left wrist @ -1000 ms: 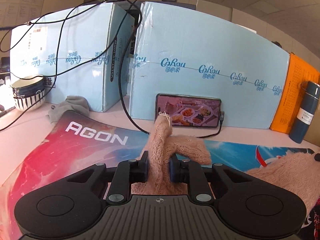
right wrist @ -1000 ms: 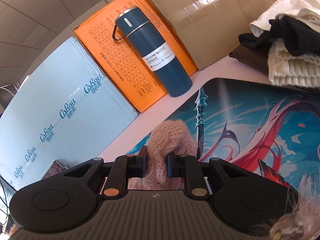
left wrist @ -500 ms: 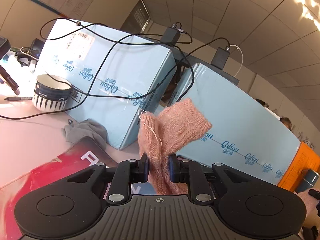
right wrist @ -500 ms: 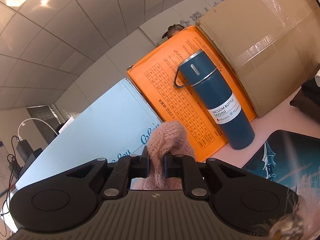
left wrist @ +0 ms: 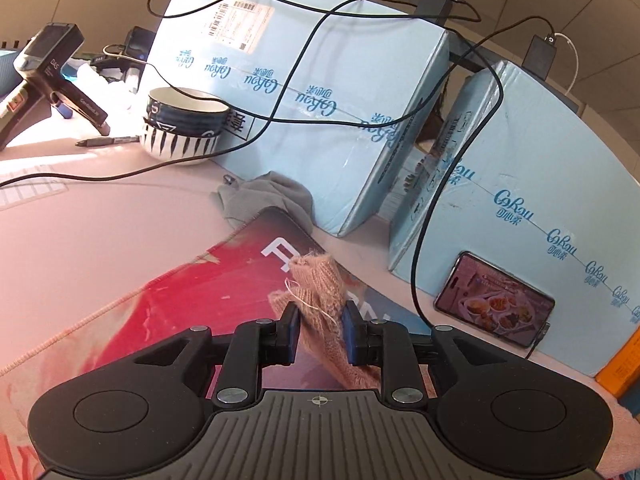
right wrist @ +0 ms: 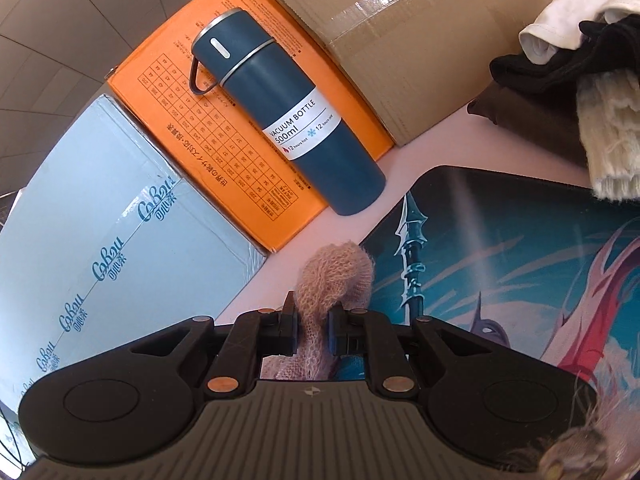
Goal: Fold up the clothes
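Left gripper [left wrist: 319, 330] and right gripper [right wrist: 312, 330] are each clamping a bunch of the pink knit sweater [left wrist: 320, 288] above the printed desk mat [right wrist: 500, 248]; loose, stretchy knit risks slipping free, spoiling the fold.

The knit garment [left wrist: 320, 280] is dusty pink. The desk mat [right wrist: 500, 248] shows teal, red and white artwork. The vacuum bottle [right wrist: 288, 120] is navy, possibly dark teal, white-labelled.
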A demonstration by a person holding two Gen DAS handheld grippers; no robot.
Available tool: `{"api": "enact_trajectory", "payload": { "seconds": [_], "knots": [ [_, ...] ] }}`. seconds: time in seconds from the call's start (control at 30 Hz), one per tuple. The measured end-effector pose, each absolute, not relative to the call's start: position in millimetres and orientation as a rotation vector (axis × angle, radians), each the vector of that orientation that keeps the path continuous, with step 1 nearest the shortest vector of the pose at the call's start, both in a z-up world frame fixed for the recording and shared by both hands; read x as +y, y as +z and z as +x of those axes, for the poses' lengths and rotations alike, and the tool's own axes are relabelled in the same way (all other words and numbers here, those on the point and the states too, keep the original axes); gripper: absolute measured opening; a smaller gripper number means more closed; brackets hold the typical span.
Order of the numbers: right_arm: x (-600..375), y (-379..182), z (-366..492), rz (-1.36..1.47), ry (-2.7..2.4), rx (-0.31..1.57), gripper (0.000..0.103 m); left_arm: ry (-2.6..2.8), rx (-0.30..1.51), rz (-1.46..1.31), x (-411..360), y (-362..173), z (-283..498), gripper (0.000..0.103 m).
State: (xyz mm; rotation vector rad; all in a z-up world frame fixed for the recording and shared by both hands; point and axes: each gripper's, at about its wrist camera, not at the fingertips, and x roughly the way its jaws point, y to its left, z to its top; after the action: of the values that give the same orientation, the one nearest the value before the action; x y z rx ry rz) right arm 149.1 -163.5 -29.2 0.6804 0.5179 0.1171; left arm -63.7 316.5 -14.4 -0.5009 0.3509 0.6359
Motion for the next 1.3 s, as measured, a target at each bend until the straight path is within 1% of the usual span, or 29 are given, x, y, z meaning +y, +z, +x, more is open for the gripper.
{"api": "enact_trajectory", "payload": {
  "seconds": [0.07,0.1,0.13,0.17,0.23,0.27,0.33,0.37,0.4,0.5,0.53,0.6,0.67,0.8,0.87,0.9,0.93,0.97,1.0,1.03,1.13,1.3],
  "knots": [
    [-164.8,-27.5,147.4,0.663,0.103,0.509,0.016,0.693,0.370,-0.452,317.7,-13.1,-63.4,0.035],
    [-166.2,-25.9,146.5,0.649,0.085,0.497,0.019,0.722,0.379,-0.427,318.4,-12.5,-63.3,0.048],
    [-168.5,-24.4,145.0,0.640,0.059,0.482,0.025,0.750,0.389,-0.402,319.0,-11.8,-63.2,0.059],
    [-171.7,-23.3,143.5,0.635,0.032,0.469,0.029,0.779,0.398,-0.376,319.6,-11.2,-63.1,0.061],
    [-178.4,-20.1,140.4,0.631,-0.010,0.439,0.033,0.790,0.365,-0.315,314.4,-2.9,-65.3,0.062],
    [-180.7,-17.7,137.9,0.631,-0.016,0.424,0.035,0.770,0.340,-0.290,311.0,2.2,-66.4,0.066],
    [-181.8,-12.0,131.7,0.644,0.000,0.402,0.039,0.678,0.284,-0.237,299.8,14.1,-66.5,0.082],
    [-180.9,-9.3,128.9,0.654,0.018,0.398,0.043,0.615,0.283,-0.189,289.8,17.5,-60.2,0.085],
    [-178.6,-6.5,125.0,0.662,0.053,0.397,0.044,0.553,0.285,-0.140,279.7,20.4,-53.4,0.087],
    [-166.5,-1.4,116.3,0.683,0.205,0.429,0.051,0.368,0.303,0.000,249.3,25.4,-29.6,0.088],
    [-161.8,-1.1,115.2,0.694,0.271,0.451,0.055,0.306,0.319,0.042,239.1,23.9,-19.1,0.088],
    [-152.3,-1.9,114.7,0.699,0.393,0.495,0.058,0.193,0.355,0.105,221.2,19.1,2.5,0.088],
    [-141.7,-3.7,115.4,0.660,0.474,0.528,0.063,0.107,0.405,0.125,211.1,12.3,24.2,0.088],
    [-129.2,-10.1,119.0,0.598,0.515,0.593,0.064,0.000,0.532,0.049,212.7,-4.4,59.6,0.088],
    [-128.1,-13.3,121.7,0.600,0.518,0.617,0.064,-0.011,0.572,0.020,213.2,-14.1,63.7,0.086],
    [-127.8,-14.0,122.6,0.602,0.519,0.623,0.064,-0.016,0.592,0.007,213.3,-19.0,65.5,0.078],
    [-127.2,-14.3,123.2,0.601,0.520,0.627,0.064,-0.012,0.608,0.013,211.7,-23.4,65.4,0.055],
    [-126.6,-14.8,123.3,0.598,0.520,0.631,0.065,0.001,0.604,0.026,209.3,-24.6,63.4,0.049],
    [-125.9,-15.6,123.5,0.594,0.520,0.635,0.065,-0.003,0.586,0.033,207.7,-22.5,60.1,0.031],
    [-125.3,-16.4,123.6,0.589,0.520,0.638,0.065,-0.009,0.566,0.039,206.2,-20.1,56.6,0.010],
    [-125.3,-19.1,125.1,0.584,0.515,0.649,0.065,-0.018,0.499,0.071,200.0,-11.6,40.5,0.006],
    [-123.7,-21.7,126.7,0.576,0.510,0.658,0.065,-0.041,0.388,0.169,172.0,4.1,-8.2,0.006]
  ]
}}
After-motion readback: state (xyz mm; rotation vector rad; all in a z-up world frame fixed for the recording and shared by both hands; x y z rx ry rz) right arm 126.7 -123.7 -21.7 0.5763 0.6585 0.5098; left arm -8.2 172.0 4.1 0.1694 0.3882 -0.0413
